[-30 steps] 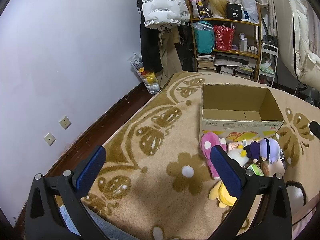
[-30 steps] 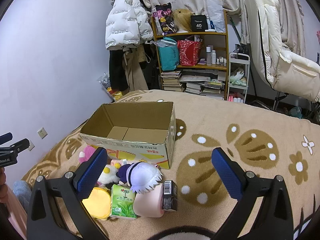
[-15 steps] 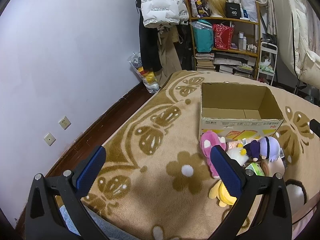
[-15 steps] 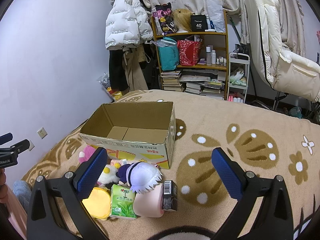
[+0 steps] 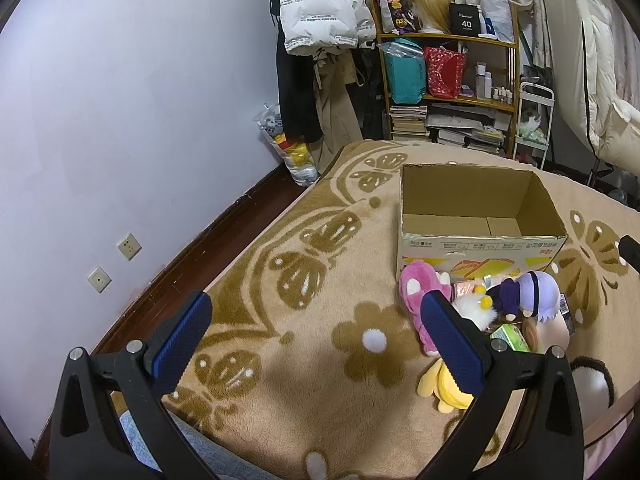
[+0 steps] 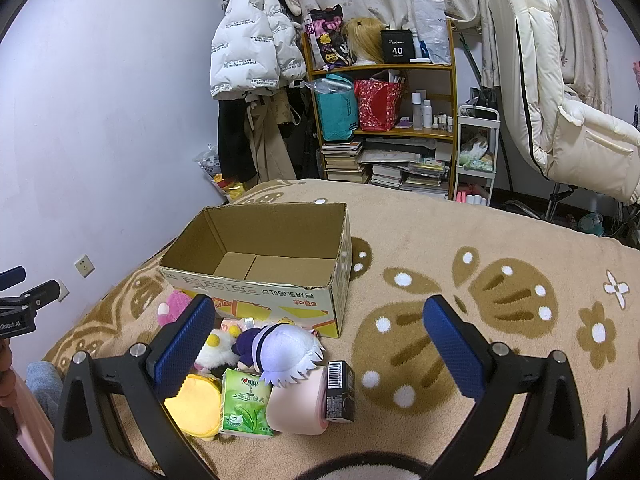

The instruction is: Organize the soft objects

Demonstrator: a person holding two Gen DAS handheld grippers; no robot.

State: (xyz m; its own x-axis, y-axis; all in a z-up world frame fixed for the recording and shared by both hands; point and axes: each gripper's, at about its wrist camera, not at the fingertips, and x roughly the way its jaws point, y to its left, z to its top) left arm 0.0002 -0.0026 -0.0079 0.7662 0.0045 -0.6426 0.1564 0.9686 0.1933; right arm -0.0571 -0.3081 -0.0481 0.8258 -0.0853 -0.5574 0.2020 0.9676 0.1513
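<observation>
An open, empty cardboard box (image 5: 476,216) (image 6: 264,264) stands on the beige blanket. In front of it lies a pile: a pink plush (image 5: 416,292) (image 6: 174,306), a white plush (image 5: 476,310) (image 6: 216,350), a purple-haired doll (image 5: 528,296) (image 6: 284,350), a yellow plush (image 5: 444,390) (image 6: 196,404), a green tea carton (image 6: 244,402), a pink roll (image 6: 296,404) and a dark carton (image 6: 340,392). My left gripper (image 5: 316,334) is open and empty, hovering left of the pile. My right gripper (image 6: 320,344) is open and empty above the pile.
A purple wall with sockets (image 5: 128,246) runs along the left. A shelf (image 6: 384,120) with bags and books, hanging coats (image 6: 252,52) and a white chair (image 6: 560,120) stand beyond the bed. The patterned blanket (image 6: 480,280) extends right of the box.
The left wrist view has shifted slightly, with the box and pile a little lower. The right gripper has stayed still. Both stay open.
</observation>
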